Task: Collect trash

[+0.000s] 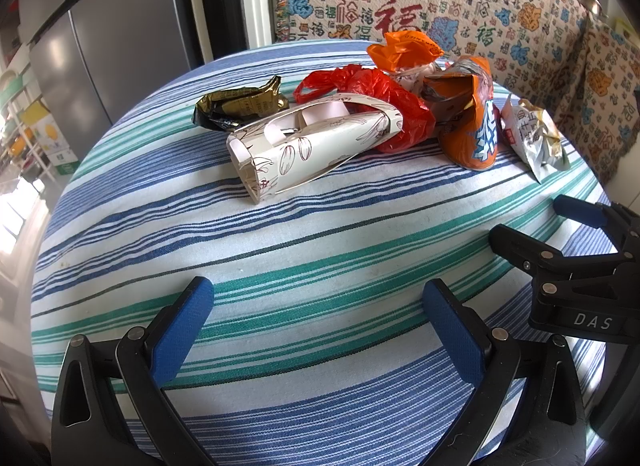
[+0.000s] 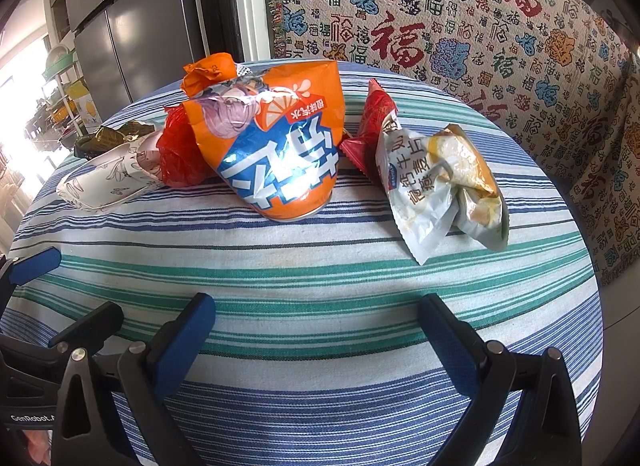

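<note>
Crinkled orange foil snack bag heads the wrapper heap at twelve o'clock on the striped-cloth worktop, while left gripper and right gripper hover short, fingers spread wide and empty, seemingly ready to pick.

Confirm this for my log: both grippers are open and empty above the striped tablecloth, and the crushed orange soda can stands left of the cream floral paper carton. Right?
Almost. The crushed orange soda can stands right of the cream floral paper carton, not left, as the left wrist view shows. The rest holds: the left gripper and right gripper are open and empty above the striped tablecloth.
</note>
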`<state>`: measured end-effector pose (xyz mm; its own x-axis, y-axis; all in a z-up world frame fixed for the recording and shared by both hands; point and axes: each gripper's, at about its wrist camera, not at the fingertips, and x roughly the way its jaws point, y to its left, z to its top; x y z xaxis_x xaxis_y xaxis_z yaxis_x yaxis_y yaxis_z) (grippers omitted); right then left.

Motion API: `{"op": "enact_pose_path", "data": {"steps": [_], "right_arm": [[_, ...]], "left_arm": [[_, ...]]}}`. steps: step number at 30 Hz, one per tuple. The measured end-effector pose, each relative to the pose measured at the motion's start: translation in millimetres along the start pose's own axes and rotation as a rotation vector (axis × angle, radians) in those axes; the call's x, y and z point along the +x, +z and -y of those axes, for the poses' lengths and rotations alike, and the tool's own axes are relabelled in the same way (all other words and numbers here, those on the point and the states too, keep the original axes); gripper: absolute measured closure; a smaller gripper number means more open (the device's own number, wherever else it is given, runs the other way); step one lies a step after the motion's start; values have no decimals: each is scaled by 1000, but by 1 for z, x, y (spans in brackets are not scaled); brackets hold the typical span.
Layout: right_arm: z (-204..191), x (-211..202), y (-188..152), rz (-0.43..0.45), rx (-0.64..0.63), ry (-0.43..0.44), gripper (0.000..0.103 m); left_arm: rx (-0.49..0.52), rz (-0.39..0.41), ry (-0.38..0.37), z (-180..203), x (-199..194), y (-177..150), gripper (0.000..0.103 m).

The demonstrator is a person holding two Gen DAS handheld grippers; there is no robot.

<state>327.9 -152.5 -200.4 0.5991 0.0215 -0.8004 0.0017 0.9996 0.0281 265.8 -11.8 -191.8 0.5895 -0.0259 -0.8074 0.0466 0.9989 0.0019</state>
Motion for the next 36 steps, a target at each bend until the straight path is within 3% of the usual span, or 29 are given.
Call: {"op": "enact_pose_path", "data": {"steps": [21,24,31,36], "right_arm": [[0,0,0,-1,1,-1,0],[0,0,0,-1,2,-1,0],[-1,1,1,-1,2,-1,0],[-1,1,1,-1,2,-2,0]], "left_arm": [[1,-1,-2,0,0,0,0],[45,-13,-30,0,-4,-5,0],[97,-32,-80,-42,-13,-12,0],[140,-17,-105,-49,-4,-1,0]]}}
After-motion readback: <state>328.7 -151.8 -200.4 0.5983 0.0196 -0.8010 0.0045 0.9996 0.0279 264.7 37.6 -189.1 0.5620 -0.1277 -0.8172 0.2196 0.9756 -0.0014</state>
